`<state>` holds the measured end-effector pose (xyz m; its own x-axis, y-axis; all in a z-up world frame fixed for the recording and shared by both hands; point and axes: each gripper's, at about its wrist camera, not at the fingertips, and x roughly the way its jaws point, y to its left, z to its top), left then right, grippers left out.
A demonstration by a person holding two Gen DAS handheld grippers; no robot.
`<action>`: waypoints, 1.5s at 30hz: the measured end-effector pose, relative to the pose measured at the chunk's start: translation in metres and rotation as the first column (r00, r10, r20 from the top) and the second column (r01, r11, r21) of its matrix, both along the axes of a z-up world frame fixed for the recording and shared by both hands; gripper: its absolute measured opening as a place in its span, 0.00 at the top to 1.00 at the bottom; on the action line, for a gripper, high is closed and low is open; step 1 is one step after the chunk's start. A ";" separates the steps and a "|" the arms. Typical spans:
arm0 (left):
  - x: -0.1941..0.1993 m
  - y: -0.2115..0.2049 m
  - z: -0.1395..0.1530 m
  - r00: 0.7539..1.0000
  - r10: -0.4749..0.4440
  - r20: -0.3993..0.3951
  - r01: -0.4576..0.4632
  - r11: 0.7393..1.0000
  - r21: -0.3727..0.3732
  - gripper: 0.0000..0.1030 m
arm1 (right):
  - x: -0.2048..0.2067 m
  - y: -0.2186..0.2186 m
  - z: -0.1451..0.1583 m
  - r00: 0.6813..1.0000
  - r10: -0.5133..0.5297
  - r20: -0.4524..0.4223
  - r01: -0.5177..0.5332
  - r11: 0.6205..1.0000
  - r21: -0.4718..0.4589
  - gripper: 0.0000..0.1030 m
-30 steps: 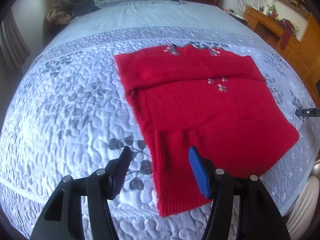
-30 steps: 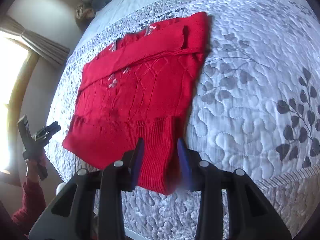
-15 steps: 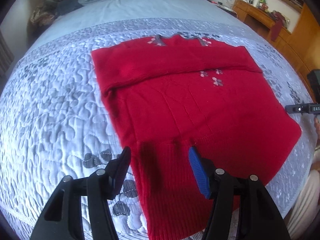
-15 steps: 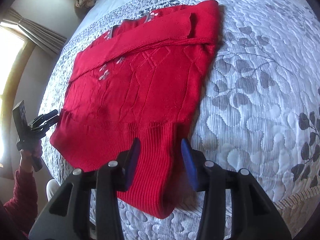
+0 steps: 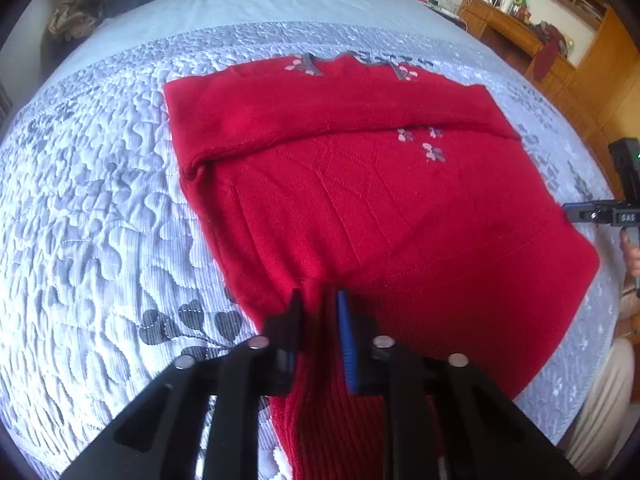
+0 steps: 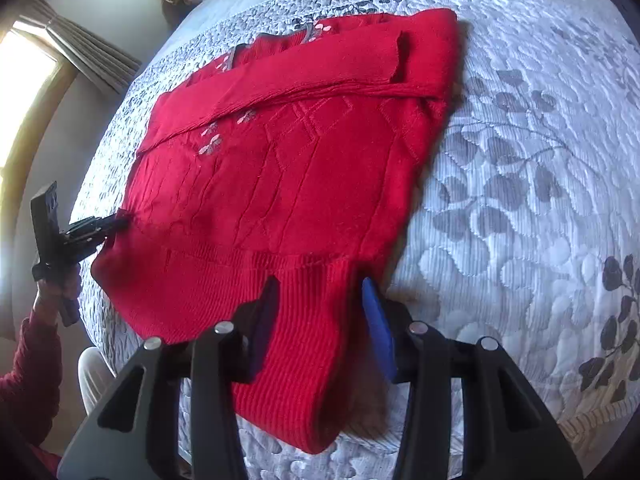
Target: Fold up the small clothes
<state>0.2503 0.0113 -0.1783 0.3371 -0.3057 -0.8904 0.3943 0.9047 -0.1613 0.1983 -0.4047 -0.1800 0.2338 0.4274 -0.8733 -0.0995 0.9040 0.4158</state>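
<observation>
Ribbed red knit sweater (image 5: 384, 208) on matt quilted bedspread (image 5: 100, 216)

Both views are lit brightly by daylight, which is seen to enter through a blown-out window (image 6: 24, 92) at the left of the right wrist view, and a glare is cast over the quilt (image 6: 540, 128) nearby. Strong fisheye bending and dark vignetting are shown at the edges. A soft shadow is thrown beside the sweater (image 6: 304, 184), and mild blur is noticed throughout the left wrist view.
</observation>
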 end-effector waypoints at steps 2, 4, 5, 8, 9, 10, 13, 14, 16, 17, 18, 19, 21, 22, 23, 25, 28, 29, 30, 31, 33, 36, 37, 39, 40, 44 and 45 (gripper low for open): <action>-0.002 0.002 0.005 1.000 0.005 0.012 -0.004 1.000 -0.022 0.89 | 0.000 -0.003 0.000 1.000 0.004 0.006 -0.004 1.000 -0.011 0.50; -0.008 0.000 0.011 0.999 -0.005 0.037 0.006 1.000 -0.023 0.91 | -0.001 -0.003 0.000 1.000 0.026 0.009 -0.025 0.999 -0.024 0.50; -0.010 -0.001 0.012 0.999 -0.012 0.041 0.013 1.000 -0.026 0.91 | -0.002 -0.002 0.000 0.999 0.038 0.007 -0.038 0.999 -0.031 0.50; -0.019 -0.007 0.019 0.998 -0.033 0.053 0.036 0.998 -0.055 0.91 | -0.006 0.009 0.002 0.995 0.095 0.014 -0.094 0.994 -0.050 0.50; -0.021 -0.009 0.019 0.998 -0.042 0.057 0.045 0.998 -0.048 0.91 | -0.008 0.014 0.003 0.992 0.122 0.018 -0.120 0.991 -0.065 0.50; -0.022 -0.012 0.018 0.997 -0.047 0.059 0.050 0.998 -0.039 0.91 | -0.009 0.018 0.003 0.991 0.134 0.019 -0.132 0.988 -0.077 0.50; -0.021 -0.014 0.012 0.997 -0.049 0.051 0.050 0.999 -0.014 0.91 | -0.009 0.025 0.004 0.987 0.160 0.031 -0.155 0.980 -0.126 0.52; -0.019 -0.014 0.010 0.998 -0.044 0.046 0.044 0.999 -0.010 0.91 | -0.008 0.026 0.004 0.987 0.159 0.034 -0.153 0.979 -0.137 0.52; -0.015 -0.012 0.006 0.999 -0.032 0.035 0.033 0.999 -0.014 0.91 | -0.005 0.023 0.002 0.988 0.150 0.028 -0.145 0.978 -0.147 0.52; -0.014 -0.012 0.005 0.999 -0.029 0.031 0.029 0.999 -0.017 0.91 | -0.003 0.022 0.001 0.989 0.148 0.022 -0.143 0.979 -0.148 0.52; -0.012 -0.010 0.002 0.999 -0.023 0.022 0.023 0.999 -0.022 0.90 | -0.002 0.022 -0.001 0.989 0.150 0.014 -0.147 0.979 -0.142 0.51; -0.010 -0.009 0.001 1.000 -0.020 0.015 0.020 0.999 -0.029 0.89 | -0.001 0.022 -0.003 0.988 0.157 0.005 -0.154 0.979 -0.136 0.51; -0.009 -0.007 -0.003 1.000 -0.016 0.001 0.016 0.999 -0.041 0.87 | -0.001 0.026 -0.005 0.986 0.168 0.000 -0.166 0.976 -0.142 0.59; -0.008 -0.005 -0.004 1.000 -0.015 -0.006 0.015 0.999 -0.049 0.85 | -0.002 0.027 -0.004 0.983 0.183 0.003 -0.181 0.974 -0.137 0.71; -0.008 -0.004 -0.005 1.000 -0.014 -0.013 0.013 0.999 -0.051 0.85 | -0.003 0.029 -0.004 0.981 0.193 0.006 -0.190 0.973 -0.132 0.75; -0.009 -0.004 -0.007 1.000 -0.012 -0.015 0.011 0.999 -0.047 0.86 | -0.005 0.032 -0.002 0.979 0.204 0.018 -0.198 0.967 -0.161 0.95; -0.011 0.000 -0.005 1.000 0.007 -0.008 -0.008 0.998 -0.068 0.89 | -0.006 0.030 0.002 0.980 0.197 0.039 -0.187 0.968 -0.169 0.96; -0.013 0.001 -0.003 1.000 0.014 -0.002 -0.014 0.997 -0.076 0.89 | -0.007 0.026 0.007 0.982 0.179 0.056 -0.169 0.975 -0.144 0.96; -0.015 0.004 0.000 1.000 0.022 0.008 -0.022 0.997 -0.079 0.90 | -0.008 0.022 0.012 0.984 0.163 0.072 -0.153 0.980 -0.130 0.96; -0.017 0.005 0.002 1.000 0.026 0.016 -0.025 0.996 -0.083 0.90 | -0.010 0.019 0.016 0.984 0.154 0.085 -0.144 0.982 -0.120 0.96; -0.022 0.006 0.009 0.999 0.031 0.036 -0.027 0.995 -0.094 0.90 | -0.015 0.011 0.025 0.984 0.131 0.120 -0.122 0.989 -0.081 0.96; -0.027 0.011 0.018 0.997 0.043 0.058 -0.036 0.993 -0.109 0.90 | -0.020 0.005 0.032 0.983 0.111 0.148 -0.104 0.993 -0.053 0.96; -0.027 0.012 0.021 0.997 0.052 0.059 -0.045 0.992 -0.118 0.90 | -0.020 0.005 0.034 0.983 0.106 0.151 -0.100 0.994 -0.050 0.96; -0.024 0.015 0.028 0.996 0.073 0.059 -0.064 0.988 -0.143 0.90 | -0.020 0.003 0.038 0.982 0.098 0.160 -0.094 0.995 -0.035 0.96; -0.021 0.016 0.032 0.994 0.084 0.063 -0.074 0.985 -0.153 0.90 | -0.018 0.003 0.040 0.982 0.093 0.167 -0.089 0.996 -0.027 0.96; 0.002 0.018 0.060 0.988 0.124 0.097 -0.104 0.977 -0.186 0.90 | 0.001 -0.005 0.059 0.979 0.052 0.197 -0.053 0.999 0.002 0.97; 0.012 0.018 0.067 0.986 0.132 0.103 -0.110 0.975 -0.193 0.90 | 0.007 -0.006 0.063 0.979 0.047 0.201 -0.047 0.999 -0.002 0.97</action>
